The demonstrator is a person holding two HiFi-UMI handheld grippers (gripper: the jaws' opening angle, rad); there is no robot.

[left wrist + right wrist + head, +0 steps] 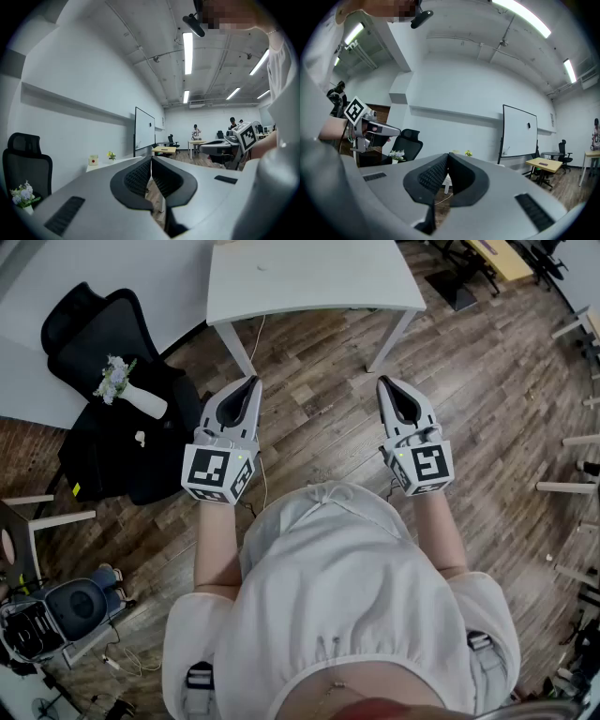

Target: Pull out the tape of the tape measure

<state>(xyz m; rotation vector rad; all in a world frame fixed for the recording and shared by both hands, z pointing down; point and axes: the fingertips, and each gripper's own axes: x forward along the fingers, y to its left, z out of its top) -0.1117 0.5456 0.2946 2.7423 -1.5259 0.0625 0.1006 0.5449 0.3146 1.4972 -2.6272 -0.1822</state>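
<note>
The left tongs (251, 382) and the right tongs (385, 383) are both pressed together with nothing between them, held level and well apart at waist height above the wooden floor (319, 418); neither touches anything. No tape measure shows in any view; the head view takes in only the near part of the white counter (309, 282) at 12 o'clock, and that part looks nearly bare. The left gripper view shows a small box (93, 160) and yellow flowers (111, 155) on it, neither of them a tape measure as far as I can tell. A black chair (98, 324) bearing a white vase of flowers (131, 392) stands at 10 o'clock.

The step in hand seems to be finding and reaching the tape measure. To do it well, step up to the counter and look along it first; spread both tongs before reaching. Likely one should clamp the case while the other pinches the hook at the tape's end. Then draw the hook straight out, level with the case mouth, so the blade does not kink or slip.
</note>
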